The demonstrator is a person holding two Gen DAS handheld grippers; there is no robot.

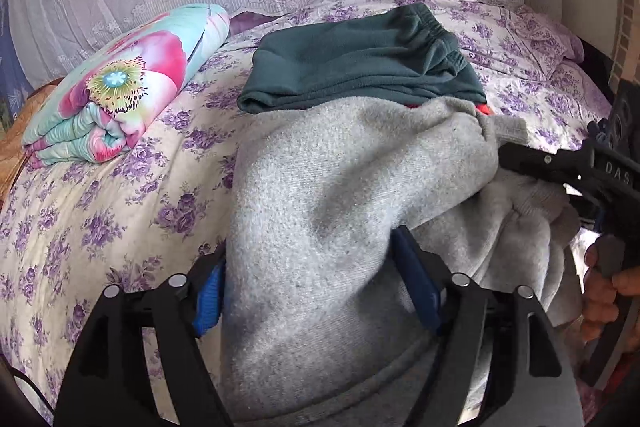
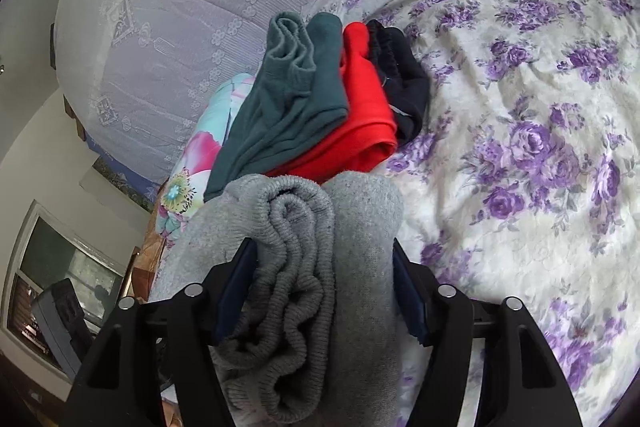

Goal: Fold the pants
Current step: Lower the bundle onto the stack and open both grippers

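Grey pants (image 1: 320, 195) stretch sideways between left gripper (image 1: 316, 291) and right gripper (image 2: 320, 291).

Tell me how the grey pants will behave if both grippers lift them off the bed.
The grey pants will probably sag: the cloth already drapes limply between the left gripper and right gripper. The thick, fuzzy knit suggests some weight and little slipping. The bunched ribbed waistband may spring apart if released.
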